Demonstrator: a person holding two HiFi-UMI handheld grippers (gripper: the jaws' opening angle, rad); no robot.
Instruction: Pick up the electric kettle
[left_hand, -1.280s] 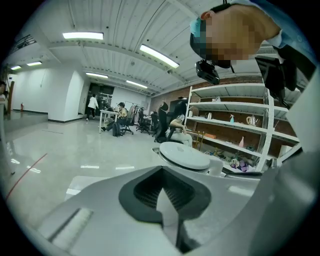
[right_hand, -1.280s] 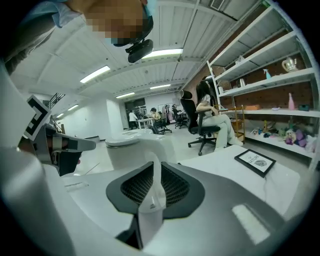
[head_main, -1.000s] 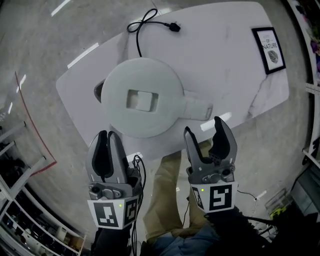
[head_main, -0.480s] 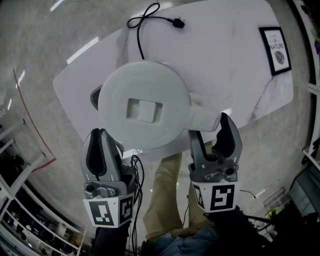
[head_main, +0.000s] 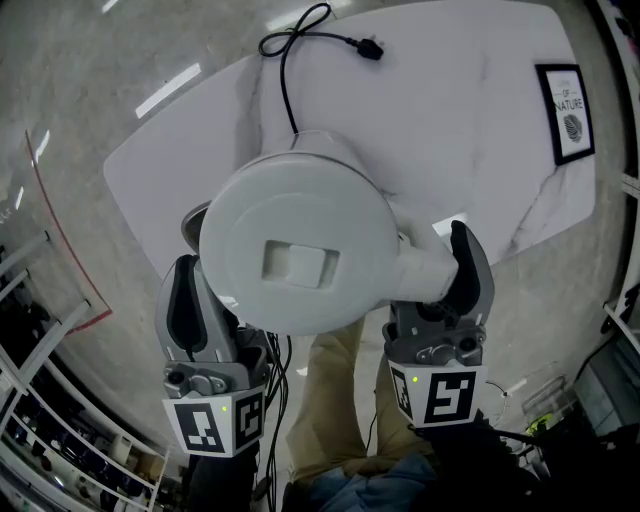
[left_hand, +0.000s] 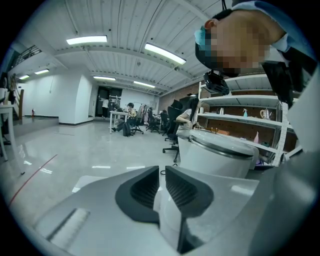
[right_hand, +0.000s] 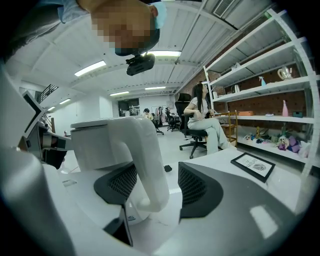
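Observation:
The white electric kettle (head_main: 300, 250) stands on the white table (head_main: 450, 120), with its handle (head_main: 425, 265) pointing towards my right gripper (head_main: 435, 275). In the right gripper view the handle (right_hand: 147, 165) stands between the jaws of my right gripper (right_hand: 160, 185). It lies close to the left pad, with a gap to the right pad. These jaws have just been closing a little and are still open. My left gripper (head_main: 200, 295) sits at the kettle's near left side, shut and partly hidden under the lid. In the left gripper view the kettle (left_hand: 220, 155) rises beyond and to the right of the left gripper (left_hand: 162, 187).
The kettle's black power cord (head_main: 300, 40) trails over the far part of the table. A framed picture (head_main: 572, 100) lies at the table's right end. Shelving stands at the lower left and at the right edge. The person's legs show below the table edge.
Both grippers have moved forward to the kettle. The right jaws now straddle the handle and the left gripper's tips have slid under the lid's edge. The kettle looms larger.

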